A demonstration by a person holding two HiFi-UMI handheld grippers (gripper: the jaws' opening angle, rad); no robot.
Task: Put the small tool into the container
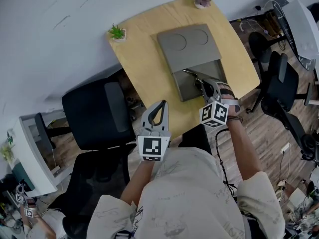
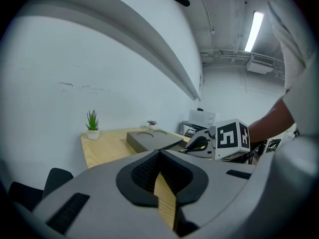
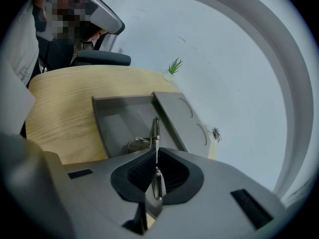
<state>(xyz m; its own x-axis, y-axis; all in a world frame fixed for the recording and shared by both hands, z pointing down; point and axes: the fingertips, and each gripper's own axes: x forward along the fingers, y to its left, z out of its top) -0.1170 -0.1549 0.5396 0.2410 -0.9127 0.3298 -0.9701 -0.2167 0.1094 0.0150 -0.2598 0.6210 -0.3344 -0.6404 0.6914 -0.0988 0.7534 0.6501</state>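
Observation:
A grey container (image 1: 180, 87) lies on the wooden table (image 1: 144, 59). Its flat lid (image 1: 189, 46), with two round hollows, is slid toward the far side, so the near compartment is uncovered. My right gripper (image 1: 203, 81) hovers over that compartment, shut on a thin metal tool (image 1: 194, 74) that pokes out past the tips. In the right gripper view the tool (image 3: 156, 131) points down into the container (image 3: 102, 128) from the gripper (image 3: 156, 151). My left gripper (image 1: 160, 103) is shut and empty at the table's near edge, and the left gripper view shows its tips (image 2: 159, 152) meeting.
A small green plant (image 1: 117, 33) stands at the table's far left corner, another small plant (image 1: 202, 0) at the far right corner. A black office chair (image 1: 94, 113) is to the left of the table and another chair (image 1: 279, 83) to the right. A white wall lies beyond.

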